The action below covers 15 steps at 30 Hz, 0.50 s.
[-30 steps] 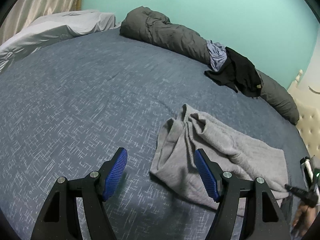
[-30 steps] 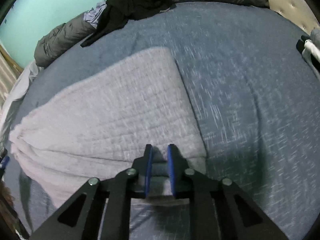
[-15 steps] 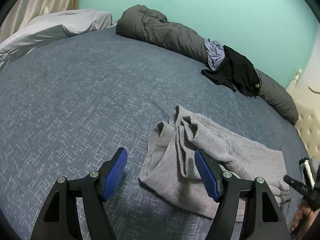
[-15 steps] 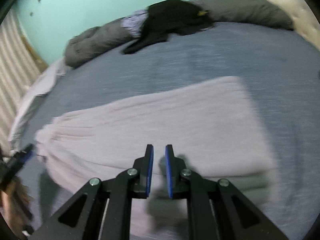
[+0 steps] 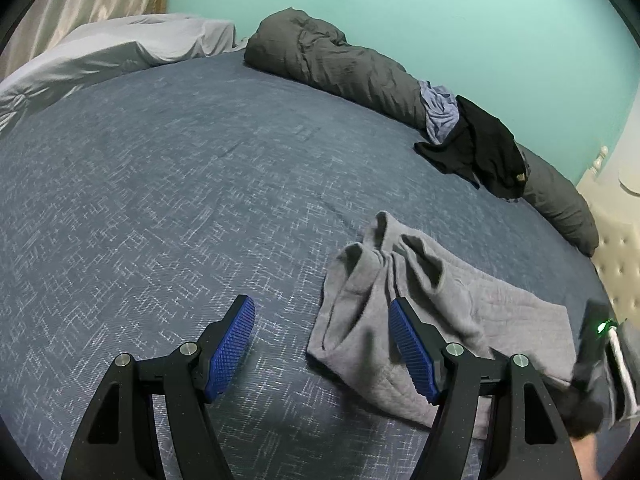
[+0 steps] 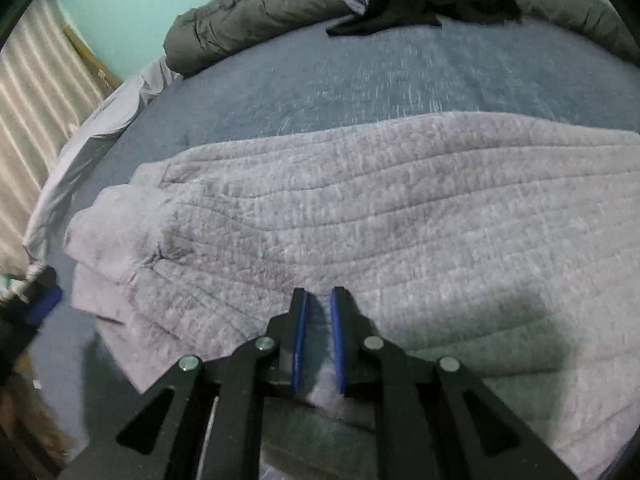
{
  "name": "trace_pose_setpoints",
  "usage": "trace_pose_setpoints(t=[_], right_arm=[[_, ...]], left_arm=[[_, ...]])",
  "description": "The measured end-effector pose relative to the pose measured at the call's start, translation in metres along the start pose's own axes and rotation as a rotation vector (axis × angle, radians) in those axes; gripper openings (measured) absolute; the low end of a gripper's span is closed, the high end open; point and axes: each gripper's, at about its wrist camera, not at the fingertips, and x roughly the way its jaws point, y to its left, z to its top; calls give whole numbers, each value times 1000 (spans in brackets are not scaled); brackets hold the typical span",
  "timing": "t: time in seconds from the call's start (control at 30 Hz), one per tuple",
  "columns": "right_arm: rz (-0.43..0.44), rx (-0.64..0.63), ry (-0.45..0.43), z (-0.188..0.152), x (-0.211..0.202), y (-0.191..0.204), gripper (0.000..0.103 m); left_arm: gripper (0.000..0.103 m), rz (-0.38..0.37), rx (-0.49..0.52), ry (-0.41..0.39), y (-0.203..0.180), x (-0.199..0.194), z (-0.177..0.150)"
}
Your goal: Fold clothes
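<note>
Sweatpants (image 5: 432,320) in grey quilted knit lie on the blue-grey bedspread (image 5: 160,200), toward its right side in the left wrist view, apparently doubled leg over leg, with the bunched waistband end nearest the left gripper and the rest running off toward the right gripper. The step in hand looks like squaring the garment up before the next fold; to do it well, I judge the rumpled waistband end should be caught at its corner and drawn taut against the hold at the far end, kept low over the bed so the layers stay stacked and do not slide apart; a pull with only one end held would likely drag the whole piece across the sheet.

Going left to right: the left gripper (image 5: 322,350) stands released, its blue pads wide apart and holding nothing; the left pad hangs over bare bedspread, the right pad overlaps the near edge of the sweatpants, though whether it touches the cloth I cannot tell. The right gripper (image 6: 318,344) is clenched on the sweatpants' near edge; a tuft of grey fabric shows pinched between its narrow-set pads, and the garment spreads away from it across the bed. Beyond, a rolled grey duvet (image 5: 332,64) carries a black garment (image 5: 480,148) along the far edge.
</note>
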Motion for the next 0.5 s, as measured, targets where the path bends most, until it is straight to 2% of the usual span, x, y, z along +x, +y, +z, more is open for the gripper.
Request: trace_pose_setpoints(t=[0.07,0.17,0.3,0.37,0.43,0.5], right_arm=[[-28,-30,-24,-3,0,4,10],[-3,-8,-18,4,-14,0,10],[-59,46,-128,-1,-52,-28,10],[-68,88,-96,-8,-50,-45,10],[-66,78,-43,-20,-36,-53,10],[-90,37,-57,-26,-31,-51,10]], left_arm=[[74,-3,-1,-1,0,-1,0],[74,-9,4,-1,0,-2,-1],[74,-8,-2,-2,3,-4,-2],[74,-8,-3,-1,2,-4,-2],[74,-9,1,2,1,-4,-3],[74,-8,5,4,0,-3,-5]])
